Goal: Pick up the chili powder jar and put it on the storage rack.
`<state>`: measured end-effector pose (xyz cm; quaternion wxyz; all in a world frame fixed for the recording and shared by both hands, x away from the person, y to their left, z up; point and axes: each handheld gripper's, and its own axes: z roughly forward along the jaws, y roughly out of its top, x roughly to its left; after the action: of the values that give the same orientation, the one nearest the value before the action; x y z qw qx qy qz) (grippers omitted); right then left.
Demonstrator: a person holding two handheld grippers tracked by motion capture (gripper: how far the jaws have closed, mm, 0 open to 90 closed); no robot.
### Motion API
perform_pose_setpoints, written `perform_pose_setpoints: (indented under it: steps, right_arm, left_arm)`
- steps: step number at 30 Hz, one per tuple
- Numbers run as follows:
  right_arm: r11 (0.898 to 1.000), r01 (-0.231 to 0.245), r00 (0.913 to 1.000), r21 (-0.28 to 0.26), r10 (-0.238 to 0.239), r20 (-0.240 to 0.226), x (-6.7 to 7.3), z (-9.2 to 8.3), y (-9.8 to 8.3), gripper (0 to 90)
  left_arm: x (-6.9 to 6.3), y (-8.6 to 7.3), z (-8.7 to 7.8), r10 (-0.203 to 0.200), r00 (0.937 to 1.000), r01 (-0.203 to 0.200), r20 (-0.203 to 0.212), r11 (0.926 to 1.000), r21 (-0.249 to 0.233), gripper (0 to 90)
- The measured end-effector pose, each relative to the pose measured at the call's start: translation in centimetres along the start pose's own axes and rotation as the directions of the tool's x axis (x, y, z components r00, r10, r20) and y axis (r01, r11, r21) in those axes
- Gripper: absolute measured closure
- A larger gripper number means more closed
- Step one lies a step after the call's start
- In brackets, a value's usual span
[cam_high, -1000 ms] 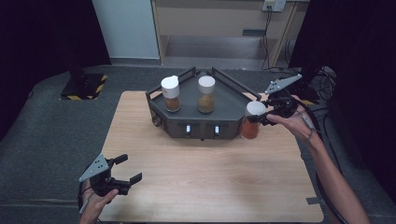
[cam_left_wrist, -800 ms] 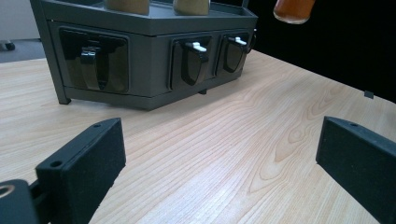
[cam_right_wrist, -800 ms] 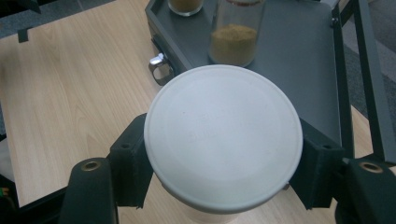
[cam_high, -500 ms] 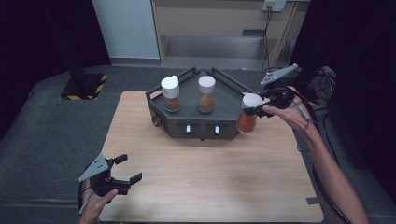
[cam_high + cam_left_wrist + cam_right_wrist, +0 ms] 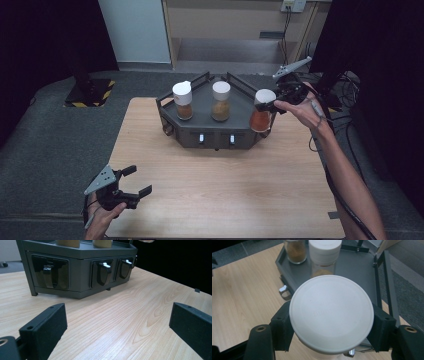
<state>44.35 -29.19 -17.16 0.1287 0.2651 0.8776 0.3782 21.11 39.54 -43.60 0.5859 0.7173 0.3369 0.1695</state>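
A dark grey tray with rails stands at the table's back middle and holds two white-lidded spice jars, one at its left and one in the middle. My right gripper is shut on a third jar of orange powder, held in the air at the tray's right front corner. In the right gripper view its white lid sits between the jaws, above the tray. My left gripper stands open near the table's front left corner, and its view faces the tray's front.
The wooden table is bare between the tray and my left gripper. Beyond it lie dark floor mats, a pale cabinet and cables at the right. Small latches line the tray's front wall.
My right gripper has lifted the orange-powder jar off the table and carried it left and up toward the tray's right corner. The left gripper has stayed in place.
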Motion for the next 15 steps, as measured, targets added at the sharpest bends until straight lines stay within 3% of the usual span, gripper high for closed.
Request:
perform_pose_setpoints:
  steps: [9,15]
  right_arm:
    - [0.999,-0.038,0.9982,-0.003,0.038,0.047,-0.4,1.0,1.1,33.9]
    - [0.996,-0.087,0.9921,-0.008,0.087,0.089,-0.8,1.8,1.4,33.9]
  left_arm:
    - [0.1,0.0,0.0,-0.001,1.0000,0.001,0.002,1.0000,-0.001,0.1]
    - [0.1,0.0,0.0,-0.001,1.0000,0.001,0.003,1.0000,-0.002,0.1]
